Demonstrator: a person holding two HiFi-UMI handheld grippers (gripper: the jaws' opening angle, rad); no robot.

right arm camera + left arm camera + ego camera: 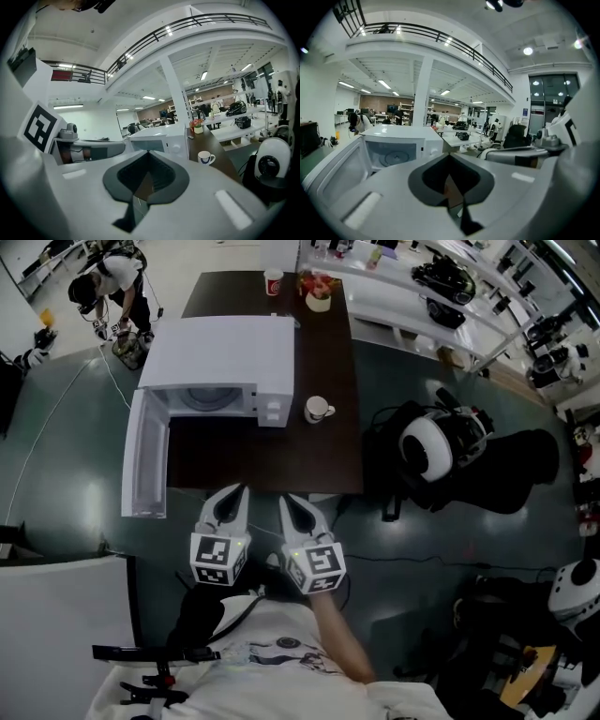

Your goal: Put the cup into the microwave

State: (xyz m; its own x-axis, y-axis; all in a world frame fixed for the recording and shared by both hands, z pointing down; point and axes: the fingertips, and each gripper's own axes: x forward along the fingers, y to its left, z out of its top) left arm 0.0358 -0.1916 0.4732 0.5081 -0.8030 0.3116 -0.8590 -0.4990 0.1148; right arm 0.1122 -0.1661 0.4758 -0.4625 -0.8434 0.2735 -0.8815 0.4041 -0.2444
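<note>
A white cup with a dark print stands on the dark brown table, just right of the white microwave. The microwave's door hangs open to the left and its turntable shows inside. Both grippers hover side by side off the table's near edge, pointing at it. My left gripper is shut and holds nothing. My right gripper is shut too, also with nothing in it. In the right gripper view the cup sits ahead to the right, well beyond the jaws.
A red paper cup and a flower pot stand at the table's far end. Black bags and a white helmet lie on the floor to the right. A person crouches far left. White benches run along the back right.
</note>
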